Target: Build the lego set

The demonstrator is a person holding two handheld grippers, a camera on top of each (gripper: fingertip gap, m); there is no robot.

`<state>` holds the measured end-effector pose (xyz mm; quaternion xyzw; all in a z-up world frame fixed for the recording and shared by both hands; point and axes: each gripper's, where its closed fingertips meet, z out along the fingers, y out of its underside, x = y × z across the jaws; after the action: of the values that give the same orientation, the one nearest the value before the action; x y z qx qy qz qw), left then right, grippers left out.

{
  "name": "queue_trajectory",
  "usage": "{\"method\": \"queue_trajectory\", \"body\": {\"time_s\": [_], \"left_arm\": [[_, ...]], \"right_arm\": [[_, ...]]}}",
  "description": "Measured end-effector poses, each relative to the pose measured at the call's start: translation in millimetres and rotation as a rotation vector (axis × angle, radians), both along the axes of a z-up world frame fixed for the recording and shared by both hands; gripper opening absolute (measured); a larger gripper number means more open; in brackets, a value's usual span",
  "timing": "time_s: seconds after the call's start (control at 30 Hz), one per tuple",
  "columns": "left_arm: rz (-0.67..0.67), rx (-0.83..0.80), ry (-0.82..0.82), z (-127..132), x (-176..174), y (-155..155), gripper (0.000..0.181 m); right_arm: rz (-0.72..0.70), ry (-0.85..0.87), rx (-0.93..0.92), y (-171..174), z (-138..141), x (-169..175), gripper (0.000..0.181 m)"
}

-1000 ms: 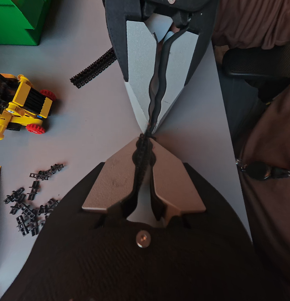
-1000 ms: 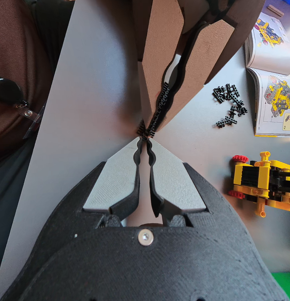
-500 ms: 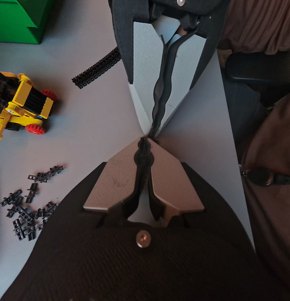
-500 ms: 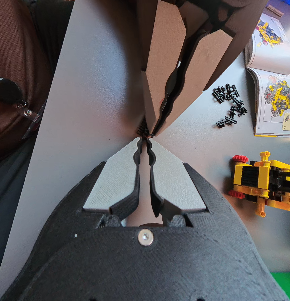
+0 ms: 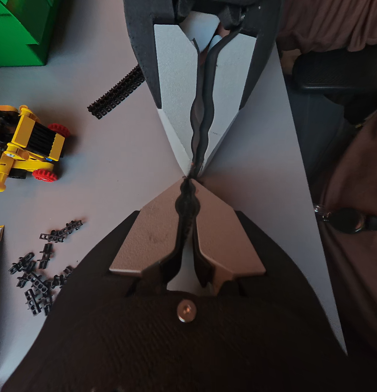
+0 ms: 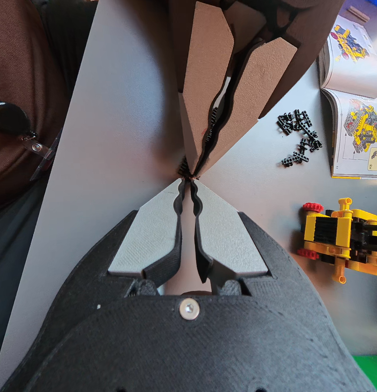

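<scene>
My left gripper, with brown fingers, is shut on a short black track strip that runs along the gap between its pads. The strip also shows between the brown fingers in the right wrist view. My right gripper, with grey fingers, meets it tip to tip just above the grey table. Its tips are pinched on a small black track link at the strip's end. The yellow and black bulldozer model stands to the side, also in the right wrist view.
A pile of loose black track links lies near the open instruction booklet. A longer assembled track strip lies behind the right gripper. A green box stands at the far corner. A person in brown sits at the table's edge. My left and right fingertips are right by each other.
The grippers stay tip to tip at the same spot. The left gripper has tilted slightly, so less of the track strip shows between its fingers in the right wrist view.
</scene>
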<state>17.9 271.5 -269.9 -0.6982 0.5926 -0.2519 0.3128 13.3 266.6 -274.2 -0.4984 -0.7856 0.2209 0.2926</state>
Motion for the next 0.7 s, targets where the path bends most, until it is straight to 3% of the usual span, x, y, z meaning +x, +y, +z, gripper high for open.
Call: {"method": "queue_trajectory", "body": {"time_s": [0.7], "left_arm": [[-0.046,0.185,0.143,-1.7,-0.8,-3.3,0.0]], "right_arm": [[-0.026,-0.026,-0.026,-2.5,-0.5,1.1,0.002]]}}
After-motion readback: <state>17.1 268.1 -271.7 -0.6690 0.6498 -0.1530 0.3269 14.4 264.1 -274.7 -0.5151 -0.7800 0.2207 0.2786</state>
